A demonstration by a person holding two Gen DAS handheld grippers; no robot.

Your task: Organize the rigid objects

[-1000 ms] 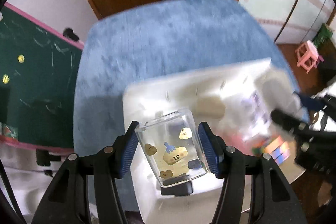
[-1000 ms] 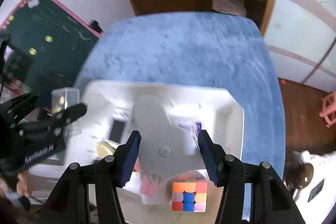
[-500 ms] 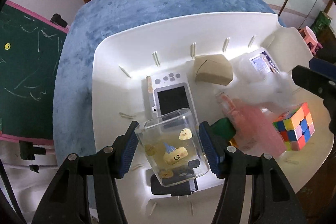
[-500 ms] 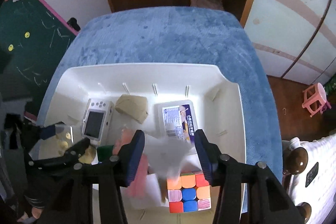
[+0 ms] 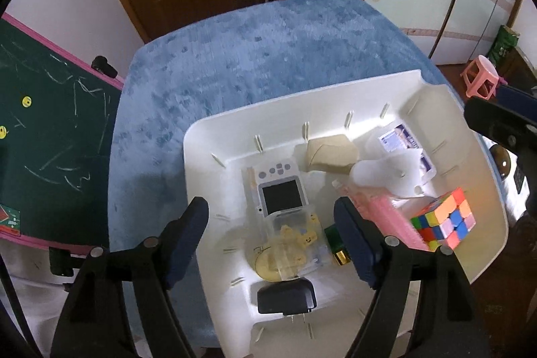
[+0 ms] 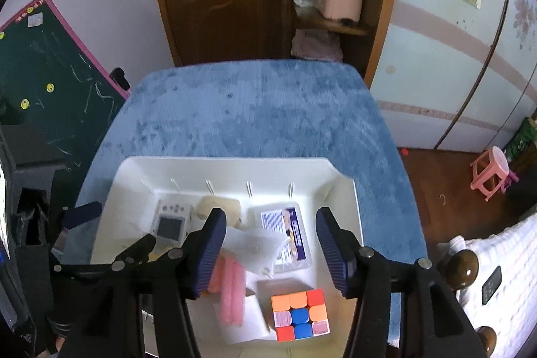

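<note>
Left wrist view shows the clear cup with yellow cartoon stickers lying in the white tray, between the fingers of the left tool, which is spread wide and grips nothing. Just ahead of the cup lies a small white handheld game console; beyond that, a tan block. Nearer the tool sits a black plug adapter. Toward the tool's right finger are a green piece, a pink comb-like item and a colour cube.

Right wrist view shows the right tool also released, hovering over the tray with a white cloth-like piece and a labelled clear box between its fingers. The tray rests on the blue-covered counter.
</note>
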